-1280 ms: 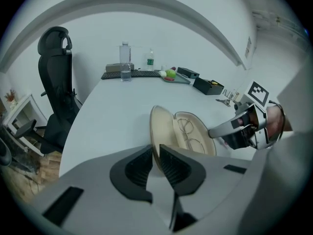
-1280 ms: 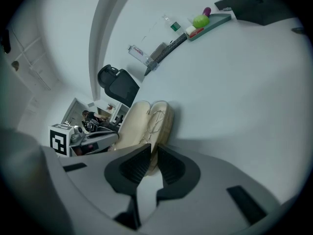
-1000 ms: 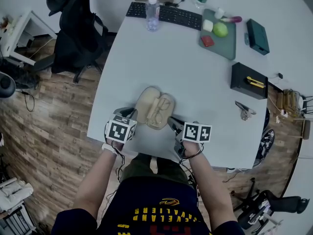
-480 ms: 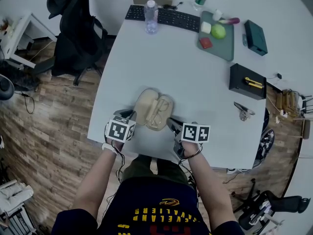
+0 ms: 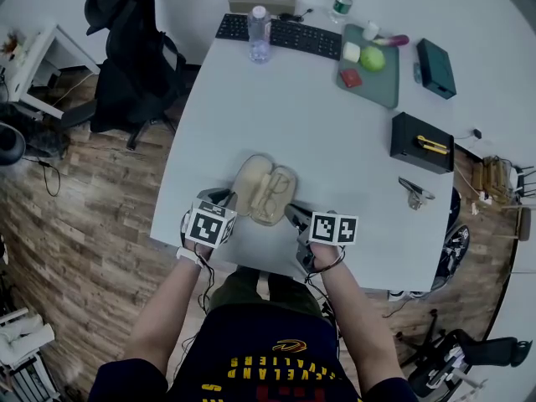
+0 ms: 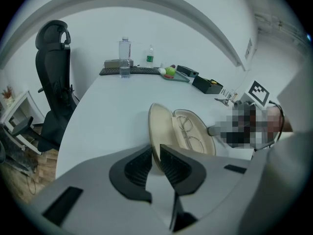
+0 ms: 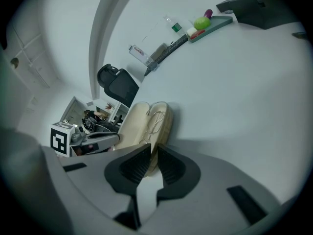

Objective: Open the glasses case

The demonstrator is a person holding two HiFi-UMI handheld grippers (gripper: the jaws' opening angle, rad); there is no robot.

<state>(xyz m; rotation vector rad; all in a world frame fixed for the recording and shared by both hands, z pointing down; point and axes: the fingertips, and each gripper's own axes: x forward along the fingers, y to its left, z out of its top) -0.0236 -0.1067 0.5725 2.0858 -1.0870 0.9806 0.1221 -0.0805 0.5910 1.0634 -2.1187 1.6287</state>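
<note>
Your shirt (image 5: 276, 360): dark navy, yellow lettering | your left gripper (image 6: 155, 153), right gripper (image 7: 153, 153): grey shells, black ribbed pads (image 6: 137, 168), black-and-white marker cubes (image 5: 208, 226) | cables (image 5: 204, 281): thin, black

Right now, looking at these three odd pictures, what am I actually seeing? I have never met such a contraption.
There is no robot: a person holds a hand tool with a two-jaw claw in each hand, the left claw and the right claw. The top-down picture comes from a camera on the person's head. The other two come from cameras riding on each claw, looking along its jaws. On the white table lies a beige glasses case, already open, with glasses inside. Each claw's jaws stand nearly together, apparently pinching an edge of the case. Farther back are a keyboard, a water bottle and a green tray.
</note>
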